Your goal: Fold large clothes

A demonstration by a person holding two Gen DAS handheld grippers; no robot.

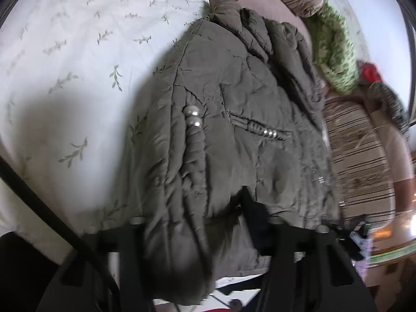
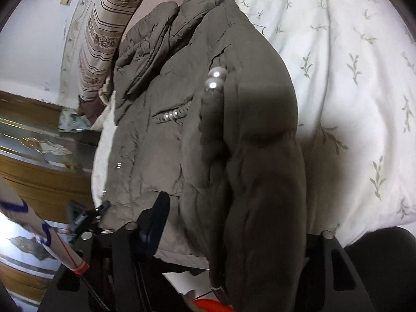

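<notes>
Olive puffer jacket (image 1: 234, 98) on floral bedspread (image 1: 65, 52): bulky, soft, springy, likely slippery. Left gripper (image 1: 197, 234) and right gripper (image 2: 228, 234) both clamp hem folds; pinch thick seams, avoid pearl trim (image 2: 215, 78).

- Soft daylight fills both views; the white bedspread (image 1: 78, 52) is bright, nearly washed out in the right wrist view.
- A soft grey shadow (image 1: 65, 119) lies on the bedspread beside the olive jacket (image 1: 234, 98).
- Pearl beads (image 2: 215, 78) carry small glints.
- The fisheye bends everything, with black vignette corners.
- The right edge of the left wrist view is motion-smeared; near jacket folds are out of focus.
</notes>
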